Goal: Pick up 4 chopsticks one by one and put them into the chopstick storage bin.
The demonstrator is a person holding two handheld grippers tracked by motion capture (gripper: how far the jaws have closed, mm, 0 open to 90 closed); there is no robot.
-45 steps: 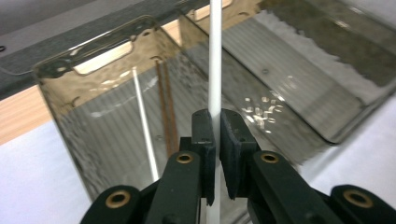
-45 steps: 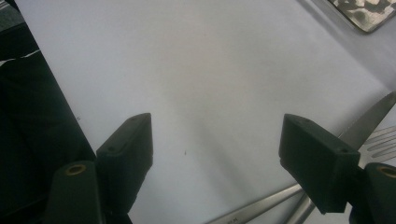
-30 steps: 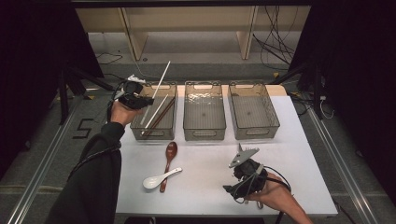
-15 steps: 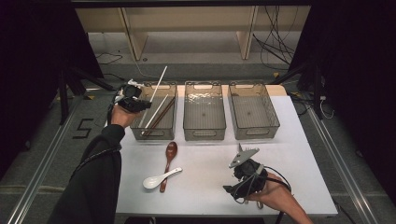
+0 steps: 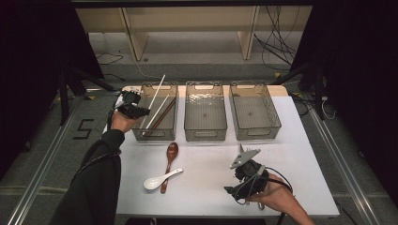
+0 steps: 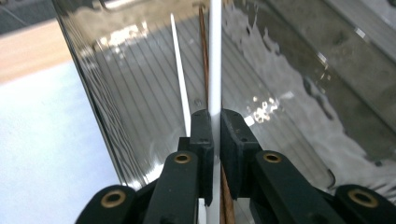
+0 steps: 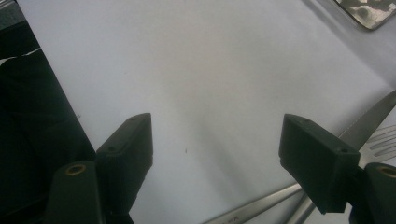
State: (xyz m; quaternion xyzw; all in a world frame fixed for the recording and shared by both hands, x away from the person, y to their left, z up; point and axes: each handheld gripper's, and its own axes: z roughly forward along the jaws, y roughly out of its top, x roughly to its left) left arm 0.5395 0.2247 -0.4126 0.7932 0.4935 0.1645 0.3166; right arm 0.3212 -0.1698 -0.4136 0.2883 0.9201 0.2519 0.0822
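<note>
the left gripper [image 6: 212, 135], jaws just easing apart around the thin white plastic chopstick [image 6: 215, 56], has lowered it into the leftmost clear plastic bin [image 5: 157, 115], so release looks imminent.

wooden spoon [image 5: 171, 157], white spoon [image 5: 159, 179], perhaps ceramic

Left tongs [image 6: 215, 135] nearly closed, seemingly gripping; right tongs [image 7: 224, 154] gape wide.
</note>
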